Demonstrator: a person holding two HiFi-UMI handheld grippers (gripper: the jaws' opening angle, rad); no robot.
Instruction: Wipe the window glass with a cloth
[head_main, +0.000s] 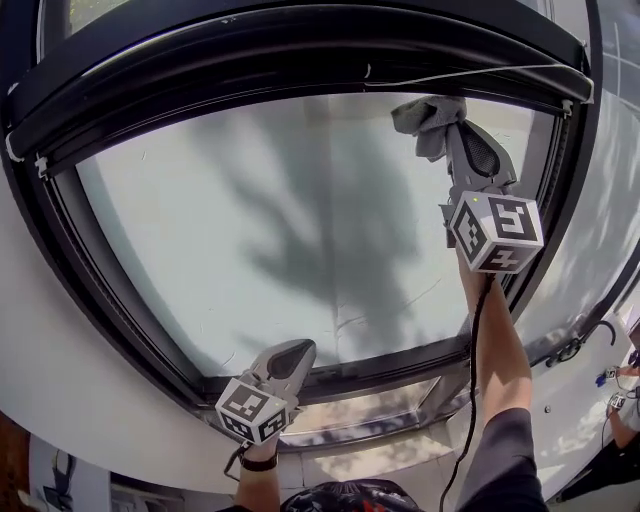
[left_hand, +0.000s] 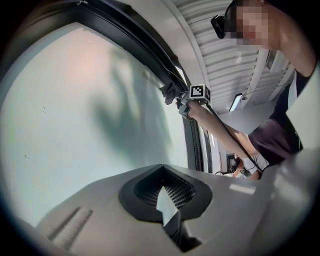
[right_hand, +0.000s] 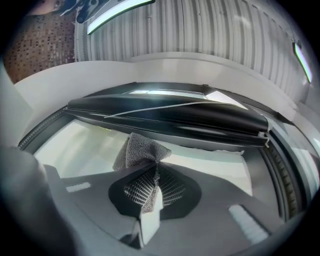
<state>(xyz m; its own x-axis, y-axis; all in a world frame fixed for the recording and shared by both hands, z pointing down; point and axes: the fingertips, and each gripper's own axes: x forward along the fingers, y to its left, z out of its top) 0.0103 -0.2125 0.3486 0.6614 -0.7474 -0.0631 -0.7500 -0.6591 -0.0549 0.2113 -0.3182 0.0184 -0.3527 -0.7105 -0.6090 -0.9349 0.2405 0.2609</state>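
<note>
Two hand-held grippers of matching build. The left gripper (head_main: 293, 352) and the right gripper (head_main: 457, 122) each have a smooth pale grey shell with a dark, teardrop-shaped recess lined in fine mesh. The left cube (head_main: 255, 410) and the right cube (head_main: 497, 232) are white, printed with black square markers. A thin black cable (head_main: 474, 350) trails from the right gripper. The person wears a dark grey sleeve (head_main: 500, 450) on the right arm and a black wristband (head_main: 258, 463) on the left.
</note>
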